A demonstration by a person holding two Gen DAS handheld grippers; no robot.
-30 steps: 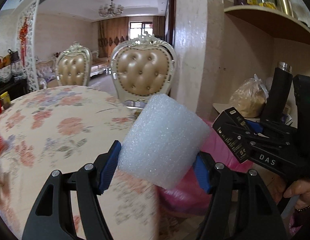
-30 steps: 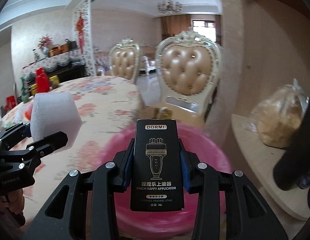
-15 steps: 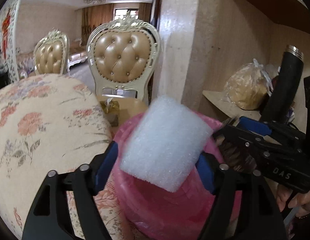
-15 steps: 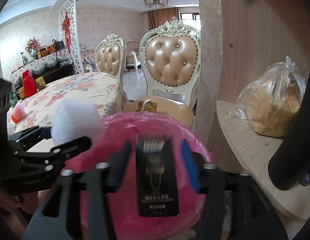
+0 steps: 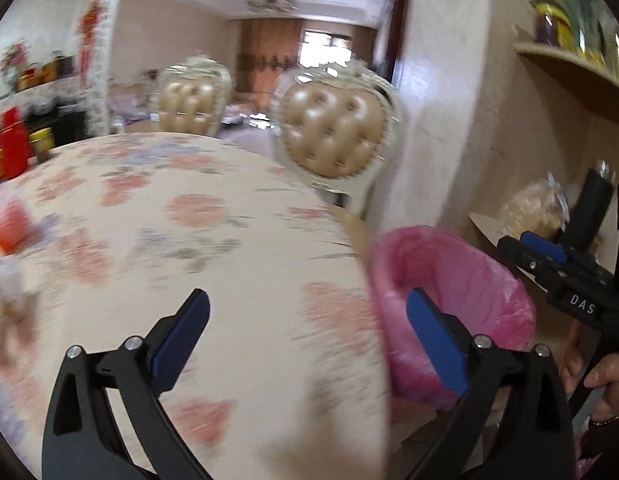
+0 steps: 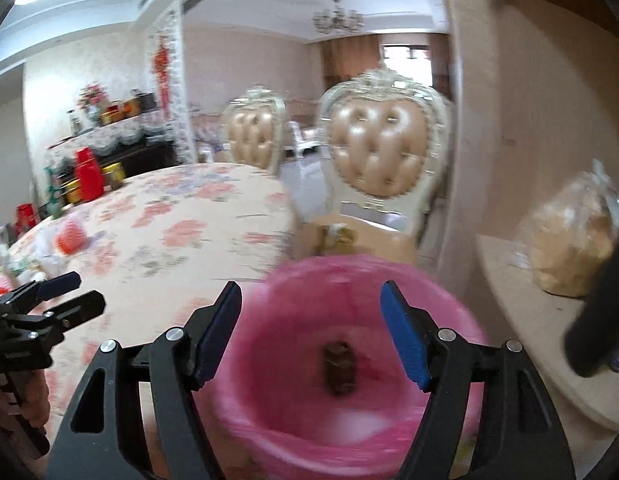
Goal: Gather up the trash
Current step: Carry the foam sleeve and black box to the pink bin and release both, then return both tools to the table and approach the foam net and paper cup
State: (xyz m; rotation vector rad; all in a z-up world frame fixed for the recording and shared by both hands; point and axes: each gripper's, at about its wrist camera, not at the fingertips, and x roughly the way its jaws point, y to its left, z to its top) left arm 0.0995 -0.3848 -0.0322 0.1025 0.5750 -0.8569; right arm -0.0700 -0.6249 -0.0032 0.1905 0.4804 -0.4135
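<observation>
The pink-lined trash bin (image 6: pixel 449 320) stands beside the floral table (image 5: pixel 197 216). Inside it lie a dark box (image 6: pixel 339 368) and something white (image 6: pixel 349 420), blurred. My right gripper (image 6: pixel 311 296) hovers over the bin's mouth, its jaws opening with nothing between them. My left gripper (image 5: pixel 307 304) is above the table's edge, left of the bin (image 5: pixel 449 280); its jaws are opening wide and hold nothing. An orange-red piece (image 5: pixel 9 228) and pale scraps (image 5: pixel 5 280) lie blurred at the table's left. Each gripper shows in the other's view: left gripper (image 6: pixel 89 290), right gripper (image 5: pixel 509 246).
A tufted chair (image 6: pixel 383 148) stands behind the bin, a second chair (image 5: pixel 191 104) farther back. At right, a low shelf (image 6: pixel 521 312) carries a bagged loaf (image 6: pixel 573 244) and a black flask (image 5: pixel 593 208). A red jug (image 6: pixel 87 176) is at the table's far side.
The left gripper let go of the white foam block and swung left, back over the table. The right gripper released the black box, which now lies in the bin.
</observation>
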